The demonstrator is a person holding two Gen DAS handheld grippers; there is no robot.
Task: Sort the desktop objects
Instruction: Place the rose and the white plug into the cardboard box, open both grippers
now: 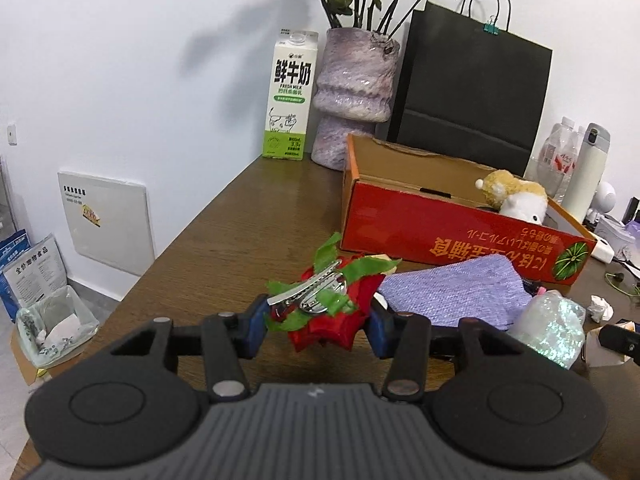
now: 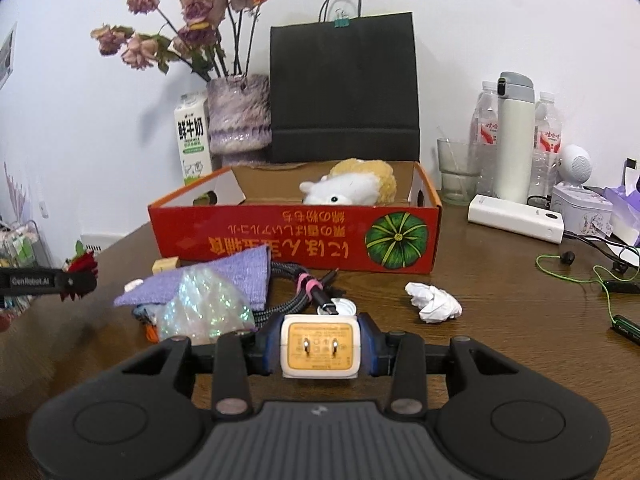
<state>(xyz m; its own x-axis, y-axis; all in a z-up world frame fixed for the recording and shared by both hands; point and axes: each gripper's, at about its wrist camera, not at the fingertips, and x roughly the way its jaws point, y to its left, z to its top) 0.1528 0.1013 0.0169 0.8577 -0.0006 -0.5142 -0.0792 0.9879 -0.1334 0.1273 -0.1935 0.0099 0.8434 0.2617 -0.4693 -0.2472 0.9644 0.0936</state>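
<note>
My left gripper (image 1: pixel 320 320) clamps a red fabric flower clip (image 1: pixel 324 304), its metal clip slanting up-right; my right gripper (image 2: pixel 320 346) pinches a boxy white charger (image 2: pixel 319 346), prongs facing me.

Right hand-held gripper (image 2: pixel 319 344) with blue pads clamped on a white plug adapter with an orange face and two metal prongs (image 2: pixel 319 347); beyond it on the brown wooden counter (image 2: pixel 500 320), a crumpled white paper ball (image 2: pixel 433 303), a lilac knitted cloth (image 2: pixel 236 276) and a red cardboard box (image 2: pixel 296 236) holding a white-and-yellow plush toy (image 2: pixel 352 188)
</note>
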